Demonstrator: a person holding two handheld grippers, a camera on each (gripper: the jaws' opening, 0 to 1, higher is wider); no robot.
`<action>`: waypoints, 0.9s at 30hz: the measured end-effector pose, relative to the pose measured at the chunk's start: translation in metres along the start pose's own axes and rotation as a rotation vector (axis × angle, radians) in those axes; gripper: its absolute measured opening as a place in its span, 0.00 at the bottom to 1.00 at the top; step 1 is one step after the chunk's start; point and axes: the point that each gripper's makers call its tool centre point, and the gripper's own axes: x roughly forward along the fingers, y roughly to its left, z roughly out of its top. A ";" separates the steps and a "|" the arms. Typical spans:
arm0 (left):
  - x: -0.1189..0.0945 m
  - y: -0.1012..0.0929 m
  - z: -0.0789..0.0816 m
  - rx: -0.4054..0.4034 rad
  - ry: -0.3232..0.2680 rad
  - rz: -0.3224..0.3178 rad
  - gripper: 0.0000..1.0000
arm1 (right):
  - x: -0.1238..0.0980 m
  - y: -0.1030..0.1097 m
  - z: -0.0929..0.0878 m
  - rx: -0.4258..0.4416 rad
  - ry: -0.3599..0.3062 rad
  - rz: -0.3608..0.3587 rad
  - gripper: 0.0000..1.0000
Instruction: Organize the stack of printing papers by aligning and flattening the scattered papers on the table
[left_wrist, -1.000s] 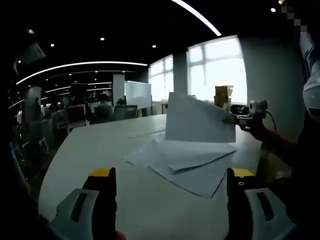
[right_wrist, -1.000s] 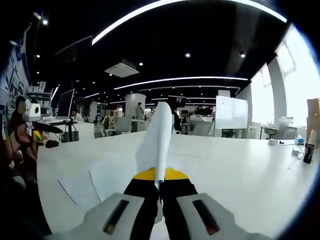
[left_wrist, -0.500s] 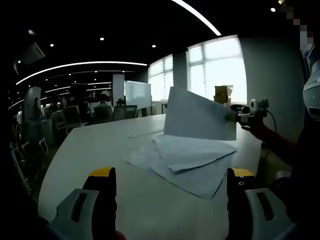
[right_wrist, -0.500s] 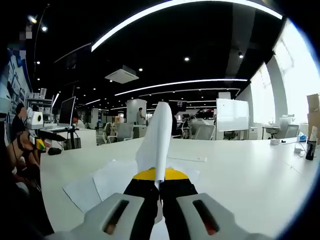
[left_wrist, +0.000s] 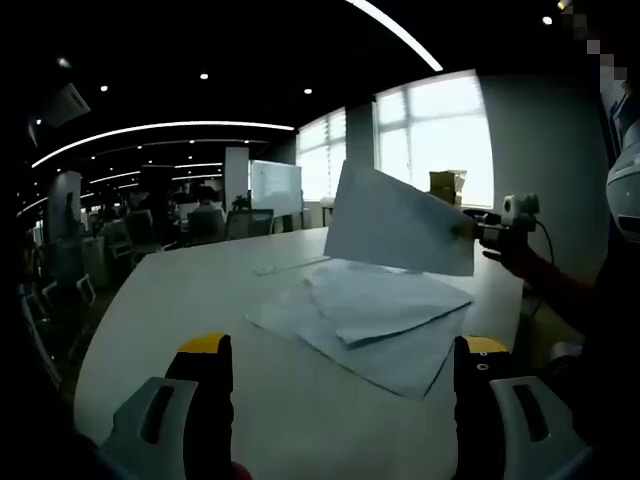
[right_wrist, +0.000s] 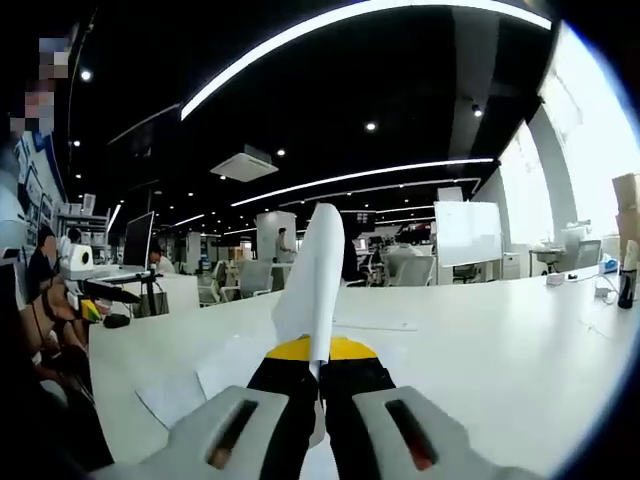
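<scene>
Several white printing papers (left_wrist: 375, 320) lie fanned and crooked on the white table (left_wrist: 180, 310). Above them hangs one more white sheet (left_wrist: 395, 222), tilted, with my right gripper (left_wrist: 470, 232) shut on its right edge. In the right gripper view that held sheet (right_wrist: 312, 285) rises edge-on from the closed yellow-tipped jaws of the right gripper (right_wrist: 318, 355), and the scattered papers (right_wrist: 215, 385) lie below to the left. My left gripper (left_wrist: 340, 350) stands open near the table's front edge, short of the papers, with nothing between its fingers.
A person's sleeve (left_wrist: 555, 290) holds the right gripper at the table's right side. Chairs (left_wrist: 205, 225) and a whiteboard (left_wrist: 277, 190) stand beyond the far edge. Small items (right_wrist: 605, 290) sit on the table at far right in the right gripper view.
The right gripper has lifted the held sheet a little higher and tilted it more over the pile. The left gripper has stayed where it was, open.
</scene>
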 end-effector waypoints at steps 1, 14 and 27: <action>0.000 0.000 0.000 0.000 0.000 0.000 0.94 | 0.000 0.000 0.001 0.003 -0.002 0.001 0.00; 0.001 0.001 -0.002 -0.004 0.002 -0.001 0.94 | -0.001 0.005 0.008 0.027 -0.030 0.015 0.00; 0.002 0.002 -0.002 -0.007 0.001 -0.001 0.94 | -0.002 0.008 0.017 0.040 -0.052 0.037 0.00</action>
